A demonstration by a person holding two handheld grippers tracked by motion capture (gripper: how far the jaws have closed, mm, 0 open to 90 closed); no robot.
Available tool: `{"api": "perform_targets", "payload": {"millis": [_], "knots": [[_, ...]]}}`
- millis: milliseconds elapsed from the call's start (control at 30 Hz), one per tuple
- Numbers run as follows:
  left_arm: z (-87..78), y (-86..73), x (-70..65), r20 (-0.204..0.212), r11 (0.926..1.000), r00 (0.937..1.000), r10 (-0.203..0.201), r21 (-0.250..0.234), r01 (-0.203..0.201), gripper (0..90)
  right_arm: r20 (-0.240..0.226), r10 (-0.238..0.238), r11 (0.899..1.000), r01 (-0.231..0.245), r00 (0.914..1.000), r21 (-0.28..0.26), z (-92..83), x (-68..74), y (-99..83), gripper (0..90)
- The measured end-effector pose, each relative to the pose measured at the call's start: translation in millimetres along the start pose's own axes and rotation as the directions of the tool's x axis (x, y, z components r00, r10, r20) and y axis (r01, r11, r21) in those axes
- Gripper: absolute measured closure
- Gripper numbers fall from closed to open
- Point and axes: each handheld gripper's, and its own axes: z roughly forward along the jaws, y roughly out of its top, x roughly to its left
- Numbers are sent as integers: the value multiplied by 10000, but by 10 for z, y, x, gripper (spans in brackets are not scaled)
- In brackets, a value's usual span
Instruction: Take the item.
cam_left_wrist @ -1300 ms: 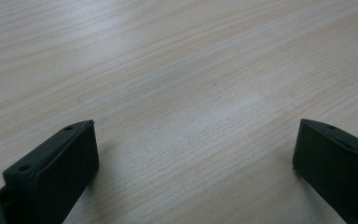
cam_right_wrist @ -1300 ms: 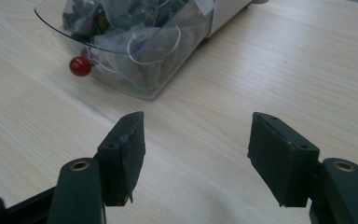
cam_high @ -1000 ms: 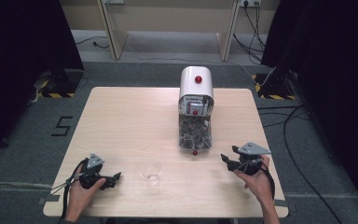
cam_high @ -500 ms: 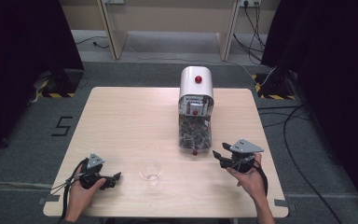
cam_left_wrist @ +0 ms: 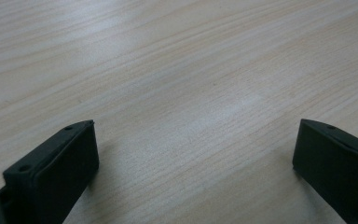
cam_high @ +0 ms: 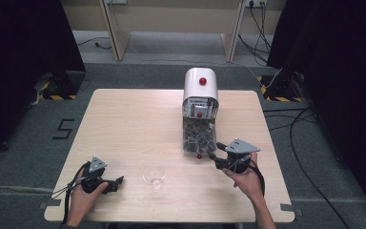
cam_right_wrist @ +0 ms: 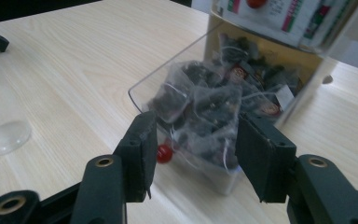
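Pale wood covers the table (cam_high: 124,124), and on it, at about one o'clock from the table's middle, stands a white-topped dispenser (cam_high: 200,112) with a red button on its dome. Its lower part is a clear bin (cam_right_wrist: 214,116) packed with dark tea bags (cam_right_wrist: 200,107) in thin pouches, and a small red knob (cam_right_wrist: 164,153) sits low on the bin's front wall.

Seen from above, the right gripper (cam_high: 215,161) is at about four o'clock from the table's middle, held in the person's right hand (cam_high: 245,177), its tips just beside the base of the bin, near the knob. In the right gripper view its two black jaws stand about half apart. They have just been closing. The front corner of the bin lies beyond the gap between them, but the pads do not press on it and nothing is gripped.

The left gripper (cam_high: 116,182) lies low at about seven o'clock, in the person's left hand (cam_high: 83,198), pointing toward three o'clock. The left gripper view shows its jaws spread wide, with bare wood between them.

A small clear cup (cam_high: 153,175) stands upright at about six o'clock, between the two grippers and nearer the left one, apart from both.
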Motion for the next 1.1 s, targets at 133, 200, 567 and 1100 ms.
{"api": "perform_targets", "payload": {"millis": [133, 200, 567, 1100], "knots": [[0, 0, 0, 0, 10000, 10000, 2, -1, -2, 0, -152, -185, 9998, 184, 9997, -30, 112, 44, 78, 496], [0, 0, 0, 0, 10000, 10000, 1, 0, -1, 0, -195, -248, 9997, 247, 9995, -28, 165, 67, 108, 500], [0, 0, 0, 0, 10000, 10000, -1, 0, 1, 0, -347, -484, 9987, 479, 9982, -168, 285, 120, 218, 513], [0, 0, 0, 2, 10000, 10000, -1, -1, 1, 0, -501, -505, 9987, 503, 9975, -54, 539, 135, 285, 523]]}}
